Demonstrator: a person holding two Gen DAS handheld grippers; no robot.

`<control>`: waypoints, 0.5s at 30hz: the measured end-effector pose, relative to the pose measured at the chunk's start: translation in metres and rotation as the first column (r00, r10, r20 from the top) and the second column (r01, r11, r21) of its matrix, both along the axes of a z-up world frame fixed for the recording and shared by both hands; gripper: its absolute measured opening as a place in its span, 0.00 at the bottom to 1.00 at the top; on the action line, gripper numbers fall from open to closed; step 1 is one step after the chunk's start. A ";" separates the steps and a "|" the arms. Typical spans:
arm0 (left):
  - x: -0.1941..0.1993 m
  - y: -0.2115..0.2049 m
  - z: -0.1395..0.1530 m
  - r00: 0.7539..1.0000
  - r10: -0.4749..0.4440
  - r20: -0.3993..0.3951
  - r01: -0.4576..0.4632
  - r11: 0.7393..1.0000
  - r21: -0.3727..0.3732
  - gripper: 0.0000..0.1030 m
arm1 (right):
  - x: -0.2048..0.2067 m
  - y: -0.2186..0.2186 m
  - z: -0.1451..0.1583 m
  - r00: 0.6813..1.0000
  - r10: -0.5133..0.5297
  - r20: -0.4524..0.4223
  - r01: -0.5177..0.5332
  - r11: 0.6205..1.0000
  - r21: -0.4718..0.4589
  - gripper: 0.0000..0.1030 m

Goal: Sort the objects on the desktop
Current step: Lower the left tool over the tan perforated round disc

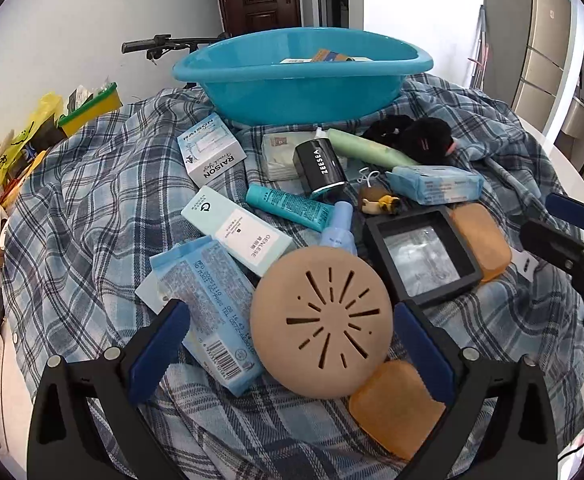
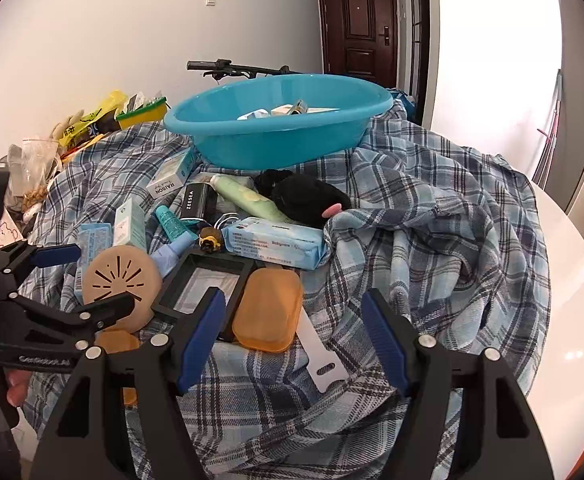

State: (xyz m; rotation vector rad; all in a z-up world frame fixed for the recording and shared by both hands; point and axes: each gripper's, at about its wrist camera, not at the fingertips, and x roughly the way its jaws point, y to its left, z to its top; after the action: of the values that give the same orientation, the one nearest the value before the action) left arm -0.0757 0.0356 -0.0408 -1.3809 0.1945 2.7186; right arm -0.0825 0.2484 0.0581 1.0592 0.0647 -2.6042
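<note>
A blue basin [image 1: 304, 80] with a few boxes inside stands at the back of a plaid cloth [image 1: 92, 208]. In front lie boxes, tubes, a black ZEESEA box [image 1: 320, 164], a wipes pack [image 1: 436, 184], a black square frame [image 1: 422, 256], a tan round slotted lid [image 1: 322, 320] and two orange soap-like blocks [image 1: 396, 408]. My left gripper [image 1: 292, 340] is open, its fingers either side of the round lid. My right gripper [image 2: 292, 340] is open over the other orange block [image 2: 268, 308] and a white scraper [image 2: 320, 356].
A basin [image 2: 276, 128] sits far centre in the right wrist view. Bags and snack packs [image 1: 52, 128] crowd the left edge. A black plush toy [image 1: 416, 136] lies beside a green tube [image 1: 368, 148]. The white table edge [image 2: 564, 280] curves at the right.
</note>
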 end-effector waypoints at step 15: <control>-0.008 -0.022 0.015 0.988 -0.137 0.065 0.130 0.986 0.103 0.33 | -0.001 0.007 -0.002 1.000 -0.020 0.003 0.020 1.000 -0.004 0.68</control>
State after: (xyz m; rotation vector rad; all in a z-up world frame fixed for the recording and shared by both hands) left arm -0.0841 0.0137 -0.0255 -1.3834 0.1404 2.5302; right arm -0.0832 0.2556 0.0561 1.0678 0.0480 -2.6195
